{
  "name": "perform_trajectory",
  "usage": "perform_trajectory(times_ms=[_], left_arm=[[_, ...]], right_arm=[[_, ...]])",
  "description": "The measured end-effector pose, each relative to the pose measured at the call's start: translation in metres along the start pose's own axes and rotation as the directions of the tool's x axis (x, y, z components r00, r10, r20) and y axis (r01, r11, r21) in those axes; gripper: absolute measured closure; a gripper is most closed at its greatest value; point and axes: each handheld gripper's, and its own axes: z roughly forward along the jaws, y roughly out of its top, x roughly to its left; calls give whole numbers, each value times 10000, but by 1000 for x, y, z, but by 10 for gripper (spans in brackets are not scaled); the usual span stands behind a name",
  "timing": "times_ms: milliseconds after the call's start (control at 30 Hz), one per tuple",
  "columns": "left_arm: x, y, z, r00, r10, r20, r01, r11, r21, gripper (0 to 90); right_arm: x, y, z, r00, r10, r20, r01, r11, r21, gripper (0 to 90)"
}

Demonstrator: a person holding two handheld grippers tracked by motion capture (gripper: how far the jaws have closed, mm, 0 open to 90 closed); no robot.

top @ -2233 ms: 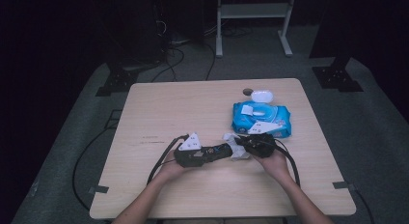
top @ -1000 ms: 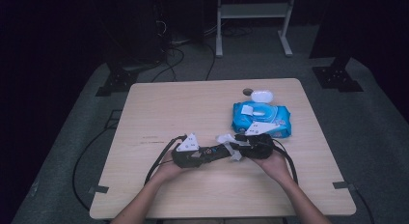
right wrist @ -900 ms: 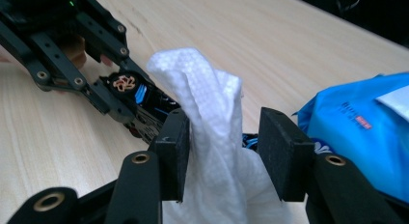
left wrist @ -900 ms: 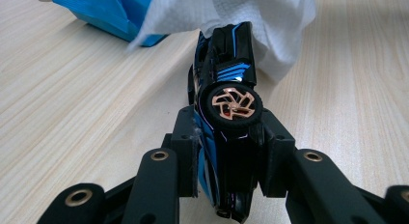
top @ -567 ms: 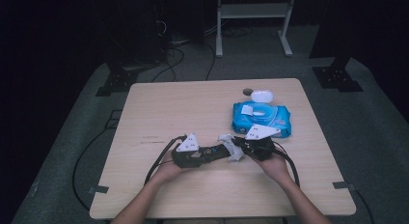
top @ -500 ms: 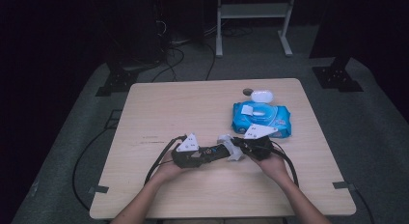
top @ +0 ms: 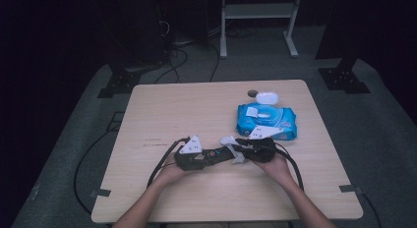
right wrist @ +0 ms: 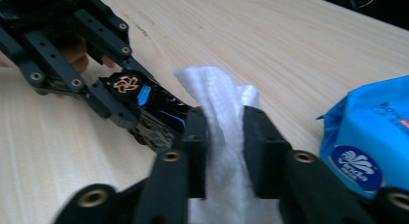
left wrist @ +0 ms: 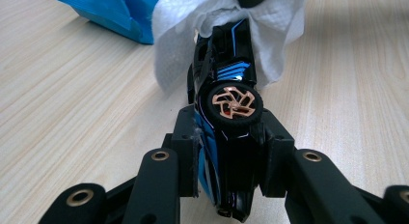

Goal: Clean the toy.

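The left gripper (left wrist: 230, 185) clamped a black-and-blue toy car (left wrist: 226, 113), while the right gripper (right wrist: 225, 151) pinched a white wipe (right wrist: 219, 118) against its nose.

Dim high view, table (top: 196, 110) lit from above, floor fading to black, gripper views brighter, near jaws blurry, glossy glare on toy car (left wrist: 226, 84)

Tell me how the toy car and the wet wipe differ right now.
The toy car is hard, glossy black with blue stripes and a copper-spoked wheel; the wet wipe is soft, white and crumpled.

The car is clamped in the left claw; the wipe is clamped in the right claw.

The car keeps its rigid shape, while the wipe drapes over the car's far end.

Both are held above the table, touching each other.
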Motion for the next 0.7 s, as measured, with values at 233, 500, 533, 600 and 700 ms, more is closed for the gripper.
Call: perform_trajectory(times_ms=[233,500,533,600,700], left_arm=[[0,0,-1,10000,-25,23,25,10000,42,667],[5,-4,-13,9999,50,138,-55,9993,362,667],[5,-4,-15,9999,60,159,-67,9991,430,667],[6,-5,-18,9998,17,206,-26,9989,465,667],[5,-4,-17,9998,65,194,-75,9987,508,661]], right_arm=[[0,1,-5,9992,-192,345,184,9995,242,850],[6,2,-2,9999,63,131,-64,9999,92,857],[6,2,-1,10000,56,58,-56,10000,55,857],[5,2,-1,9996,263,-126,-262,9996,39,854],[7,2,0,9994,280,-197,-278,9996,78,809]])
